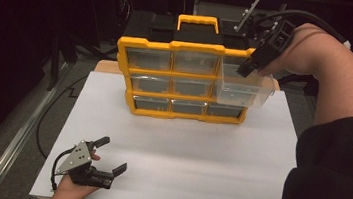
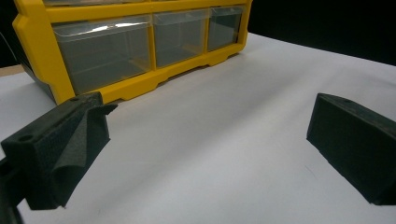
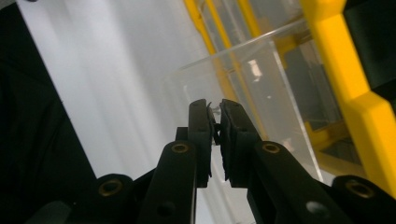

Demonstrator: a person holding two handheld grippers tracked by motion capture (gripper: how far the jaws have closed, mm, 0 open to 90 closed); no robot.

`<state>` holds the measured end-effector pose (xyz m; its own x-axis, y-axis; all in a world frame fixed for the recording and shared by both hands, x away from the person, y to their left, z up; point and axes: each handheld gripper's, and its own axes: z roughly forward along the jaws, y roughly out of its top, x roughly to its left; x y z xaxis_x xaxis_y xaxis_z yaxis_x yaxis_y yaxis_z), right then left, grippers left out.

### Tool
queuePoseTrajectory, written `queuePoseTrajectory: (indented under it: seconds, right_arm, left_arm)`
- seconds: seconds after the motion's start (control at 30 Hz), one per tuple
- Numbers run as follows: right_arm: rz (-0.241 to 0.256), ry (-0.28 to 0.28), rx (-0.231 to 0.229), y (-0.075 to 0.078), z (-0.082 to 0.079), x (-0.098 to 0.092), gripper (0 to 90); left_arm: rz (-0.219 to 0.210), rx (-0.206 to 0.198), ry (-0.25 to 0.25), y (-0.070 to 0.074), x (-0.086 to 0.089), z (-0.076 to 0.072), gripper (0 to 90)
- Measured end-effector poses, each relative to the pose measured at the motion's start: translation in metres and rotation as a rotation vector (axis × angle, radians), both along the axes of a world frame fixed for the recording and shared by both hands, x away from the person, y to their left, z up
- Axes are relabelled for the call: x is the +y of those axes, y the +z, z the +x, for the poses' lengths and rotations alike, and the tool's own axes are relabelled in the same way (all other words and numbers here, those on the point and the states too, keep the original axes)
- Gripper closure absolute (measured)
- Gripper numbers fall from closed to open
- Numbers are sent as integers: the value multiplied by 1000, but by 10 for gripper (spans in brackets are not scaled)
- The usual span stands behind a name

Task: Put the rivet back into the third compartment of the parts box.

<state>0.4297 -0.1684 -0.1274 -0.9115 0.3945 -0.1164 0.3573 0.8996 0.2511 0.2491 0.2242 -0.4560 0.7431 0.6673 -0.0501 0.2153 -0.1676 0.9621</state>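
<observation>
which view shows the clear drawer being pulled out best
The high view: the whole clear drawer hangs out of the yellow organizer, pinched by the right gripper. The right gripper view gives its rim close up.

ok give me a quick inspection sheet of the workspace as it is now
Surface: white table top, bare in front of the organizer.
Job's things: yellow drawer organizer upright at the back of the table; clear drawer pulled out at its right side, held in the air.
Clutter: nothing seen.
Grippers: right gripper shut on the clear drawer's front wall; left gripper resting low at the near left of the table, jaws wide apart, holding nothing.
Cables: black cable looping from the left gripper; another black cable lies along the floor left of the table.
Surroundings: dark, details too dim to tell.
</observation>
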Motion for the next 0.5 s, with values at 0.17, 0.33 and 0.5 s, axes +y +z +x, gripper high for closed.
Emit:
queuePoseTrajectory:
  seconds: [0.17, 0.33, 0.5]
  right_arm:
    - [-20, -21, 15, -13, 12, 0, 841]
    - [-27, -6, 43, -21, 16, 1, 836]
    - [22, -53, -10, -8, 13, -2, 445]
  left_arm:
    - [1, 0, -5, 0, 0, 0, 3]
    - [-1, -2, -5, 0, 0, -1, 3]
    - [-2, -2, -5, 0, 1, -1, 3]
